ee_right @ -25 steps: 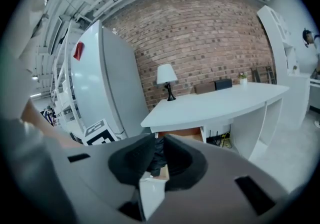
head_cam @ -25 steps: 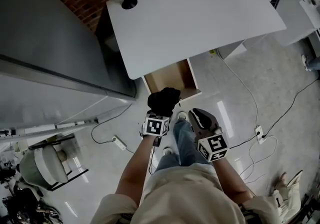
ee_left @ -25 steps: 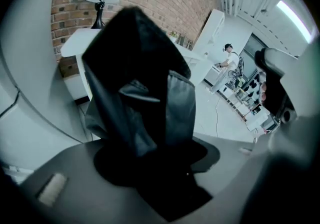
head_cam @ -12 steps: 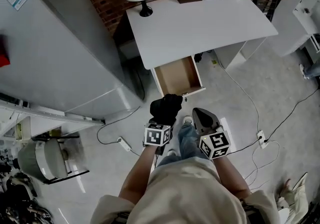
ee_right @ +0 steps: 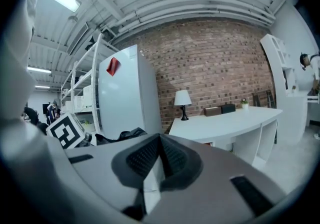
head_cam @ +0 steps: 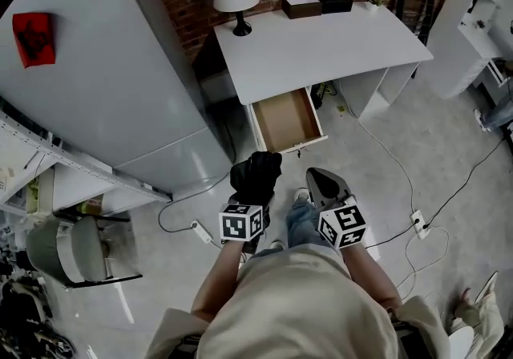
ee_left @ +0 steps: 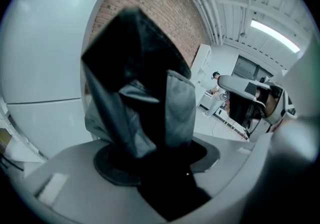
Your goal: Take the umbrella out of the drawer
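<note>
Now, umbrella (head_cam: 256,175): black, folded, out of the drawer, held over the floor.
left gripper (head_cam: 250,202): fingers pinching the umbrella's lower end, probably to keep the folds bundled.
right gripper (head_cam: 321,183): fingers (ee_right: 145,158) pressed together, nothing between, likely idle.
drawer (head_cam: 292,143): open under the bench (head_cam: 321,49), bare inside, well apart from the umbrella.
head view: shows that gap, hides the grip.
left gripper view: shows the umbrella (ee_left: 142,93) wedged between the fingers, no drawer.

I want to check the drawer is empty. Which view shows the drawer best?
The head view: it looks down into the open drawer, whose brown bottom shows bare. The left gripper view is filled by the umbrella; the right gripper view shows the desk side-on, not the drawer's inside.
</note>
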A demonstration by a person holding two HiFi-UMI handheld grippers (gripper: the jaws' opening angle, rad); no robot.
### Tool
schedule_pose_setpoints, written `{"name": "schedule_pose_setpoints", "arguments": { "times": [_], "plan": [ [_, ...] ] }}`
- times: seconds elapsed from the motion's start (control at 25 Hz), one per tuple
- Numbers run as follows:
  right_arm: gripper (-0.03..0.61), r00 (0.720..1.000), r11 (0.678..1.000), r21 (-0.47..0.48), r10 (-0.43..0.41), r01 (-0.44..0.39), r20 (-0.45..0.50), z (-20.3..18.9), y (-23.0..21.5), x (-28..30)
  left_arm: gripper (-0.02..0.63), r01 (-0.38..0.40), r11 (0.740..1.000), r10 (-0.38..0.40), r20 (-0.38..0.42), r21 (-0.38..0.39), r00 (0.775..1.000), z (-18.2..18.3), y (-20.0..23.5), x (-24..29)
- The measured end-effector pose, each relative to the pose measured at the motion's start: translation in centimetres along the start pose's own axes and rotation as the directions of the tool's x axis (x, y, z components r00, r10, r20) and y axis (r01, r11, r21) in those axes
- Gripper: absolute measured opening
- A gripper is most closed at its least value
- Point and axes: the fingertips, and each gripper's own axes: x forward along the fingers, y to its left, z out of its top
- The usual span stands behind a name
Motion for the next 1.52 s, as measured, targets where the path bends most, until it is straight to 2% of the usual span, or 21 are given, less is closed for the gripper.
{"name": "schedule_pose_setpoints", "arguments": {
  "times": [0.32, 0.52, 0.96, 1.52],
  "plan": [
    [0.002, 1.0, 0.999, -0.038, -0.002, 0.003, 0.026, 0.1, 2.5, -3.4, 0.247, 0.0, 1.0, 0.001, 0.115, -0.002, 0.993, 0.2, -1.4, -5.4],
    [0.002, 0.999, 0.998, -0.059, 0.014, -0.012, 0.029, 0.2, 3.3, -4.5, 0.249, -0.012, 1.0, 0.012, 0.148, 0.001, 0.989, 0.0, -1.9, -7.1],
    [0.0, 1.0, 0.994, -0.111, 0.012, -0.01, 0.019, -0.3, 4.8, -4.6, 0.247, -0.031, 0.999, 0.03, 0.151, 0.006, 0.988, -0.5, -1.3, -8.1],
    [-0.001, 1.0, 0.994, -0.11, -0.006, 0.007, 0.004, -0.7, 4.4, -4.3, 0.249, -0.024, 1.0, 0.022, 0.15, 0.014, 0.988, 0.0, -1.3, -7.9]
  ]
}}
